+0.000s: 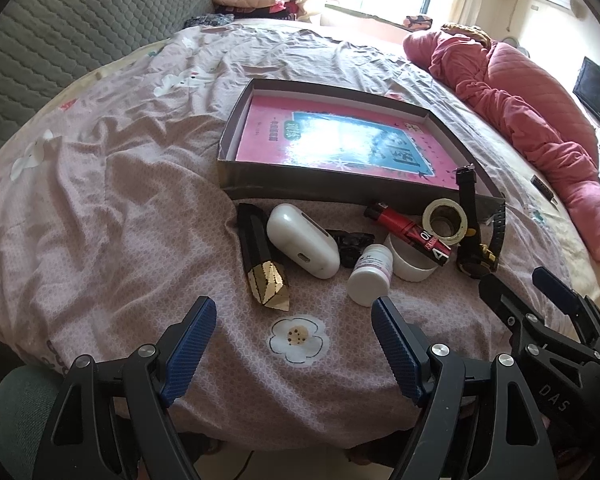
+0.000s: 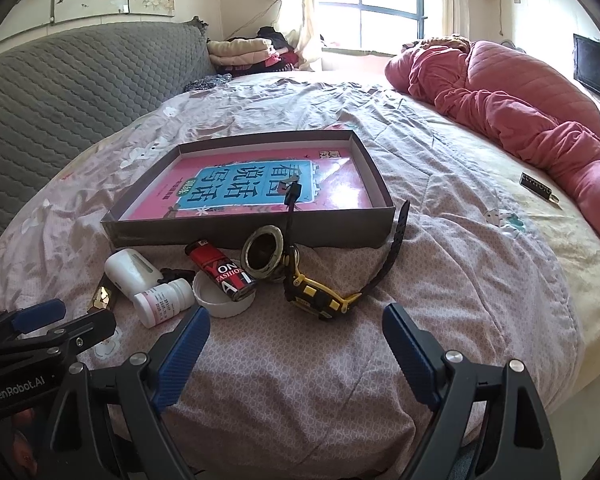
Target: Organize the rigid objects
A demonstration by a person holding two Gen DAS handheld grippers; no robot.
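Blue-padded, both your tongs hang wide apart and grip nothing: left tongs (image 1: 292, 344), right tongs (image 2: 296, 346). The loose clutter sits just ahead of them, watch (image 2: 320, 296) before the right, pill bottle (image 1: 370, 276) before the left, with the box (image 1: 236, 178) beyond, apparently the destination.

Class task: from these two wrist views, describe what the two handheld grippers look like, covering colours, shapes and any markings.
Both the left gripper and the right gripper have black angular frames with triangular cut-outs and silver round bolts. Their fingers carry blue pads with a fine ribbed texture. White lettering shows on the bodies: "GenRobot.AI" on the left one, "DAS" on the right. No cables or sleeves are clearly visible.
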